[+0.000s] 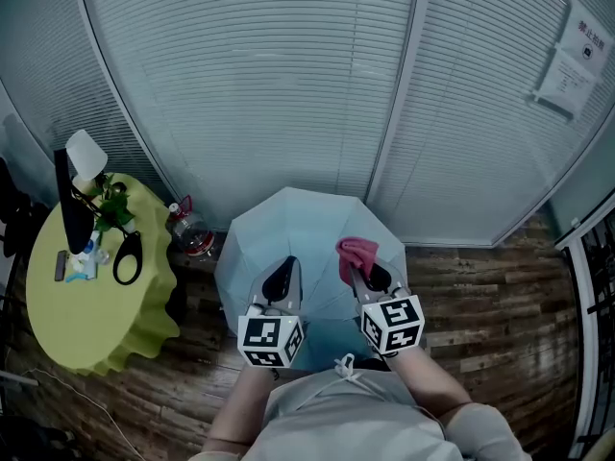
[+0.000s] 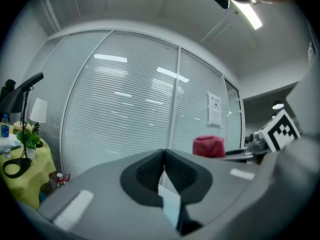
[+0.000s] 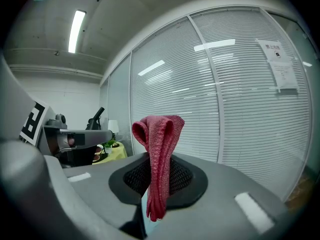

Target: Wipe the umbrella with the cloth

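An open pale blue umbrella (image 1: 298, 224) sits canopy-up on the wood floor, just ahead of the person. My left gripper (image 1: 282, 281) rests over its near left panel, its jaws shut on a pale blue strip of the umbrella's fabric (image 2: 170, 204). My right gripper (image 1: 370, 279) is over the near right panel and is shut on a red knitted cloth (image 1: 357, 253). In the right gripper view the folded cloth (image 3: 159, 149) stands up from between the jaws and hangs down in front of them. Both gripper views look up at the blinds, so the canopy is hidden there.
A round table with a yellow-green cover (image 1: 86, 305) stands at the left, bearing a lamp (image 1: 82, 157), a plant and small items. A clear bottle (image 1: 190, 233) stands on the floor between table and umbrella. Glass walls with blinds (image 1: 288, 84) close the far side.
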Demonstrator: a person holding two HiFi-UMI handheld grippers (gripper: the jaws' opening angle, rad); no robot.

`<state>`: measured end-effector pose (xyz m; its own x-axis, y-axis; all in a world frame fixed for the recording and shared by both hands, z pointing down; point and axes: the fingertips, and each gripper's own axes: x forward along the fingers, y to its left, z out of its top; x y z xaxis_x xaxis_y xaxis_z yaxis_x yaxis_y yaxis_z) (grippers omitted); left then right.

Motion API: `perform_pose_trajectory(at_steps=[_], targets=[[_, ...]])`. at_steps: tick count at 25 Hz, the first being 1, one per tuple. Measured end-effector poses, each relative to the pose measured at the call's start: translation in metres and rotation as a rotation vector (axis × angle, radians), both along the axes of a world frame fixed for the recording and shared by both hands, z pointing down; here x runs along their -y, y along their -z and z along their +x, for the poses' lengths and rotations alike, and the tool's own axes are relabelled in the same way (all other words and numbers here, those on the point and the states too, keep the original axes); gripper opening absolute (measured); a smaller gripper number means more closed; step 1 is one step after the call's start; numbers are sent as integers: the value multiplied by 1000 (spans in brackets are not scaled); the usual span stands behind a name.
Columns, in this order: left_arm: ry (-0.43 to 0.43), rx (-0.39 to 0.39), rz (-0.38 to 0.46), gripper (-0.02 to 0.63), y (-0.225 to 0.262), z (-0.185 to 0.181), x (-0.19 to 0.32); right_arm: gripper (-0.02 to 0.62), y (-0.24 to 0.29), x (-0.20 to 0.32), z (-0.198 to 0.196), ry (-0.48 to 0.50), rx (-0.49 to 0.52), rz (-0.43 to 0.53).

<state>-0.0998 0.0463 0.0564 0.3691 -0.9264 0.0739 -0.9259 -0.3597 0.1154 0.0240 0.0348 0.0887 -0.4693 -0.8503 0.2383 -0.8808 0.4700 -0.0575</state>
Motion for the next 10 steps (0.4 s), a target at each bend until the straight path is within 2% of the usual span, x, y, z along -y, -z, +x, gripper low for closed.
perform_pose_trajectory(at_steps=[10], targets=[[14, 19, -1, 6, -3, -1, 3, 52, -2, 4, -4, 11, -4, 13]])
